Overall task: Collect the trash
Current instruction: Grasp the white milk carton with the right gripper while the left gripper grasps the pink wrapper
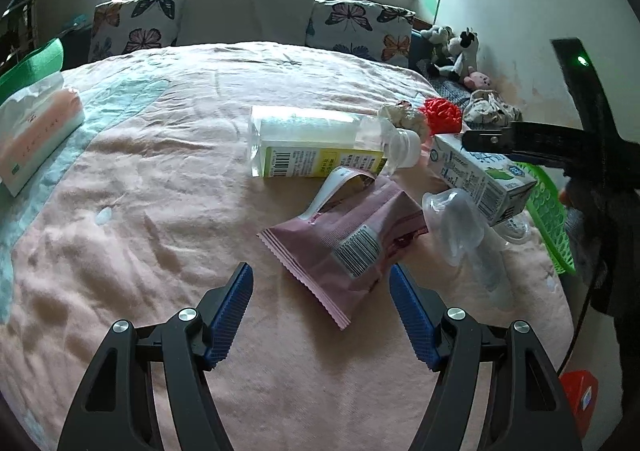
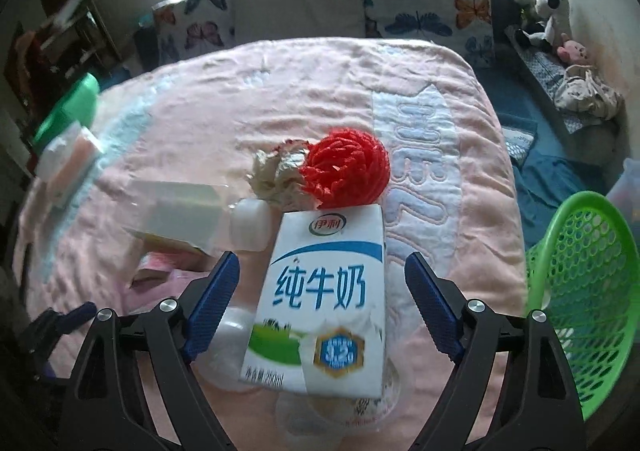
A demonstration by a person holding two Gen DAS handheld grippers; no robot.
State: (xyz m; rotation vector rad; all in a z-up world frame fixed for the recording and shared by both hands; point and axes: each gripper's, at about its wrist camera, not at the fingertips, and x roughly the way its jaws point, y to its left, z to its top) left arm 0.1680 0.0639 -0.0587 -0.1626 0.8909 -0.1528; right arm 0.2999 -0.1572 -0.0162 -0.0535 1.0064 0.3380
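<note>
On the pink bed, we're straddling the milk carton (image 2: 320, 299) w/ right tongs (image 2: 322, 303) spread, pads not touching yet; left tongs (image 1: 320, 315) spread, empty. We're centering before squeezing, then lifting toward green basket (image 2: 580, 291).

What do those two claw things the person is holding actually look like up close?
Both look alike. The left gripper and right gripper each have two black plastic arms shaped like open triangular frames, joined with round silver bolts. The fingers carry ribbed blue pads on their inner faces. In the left view the right gripper's black body shows a small green light and a thin dark cable trailing down.
</note>
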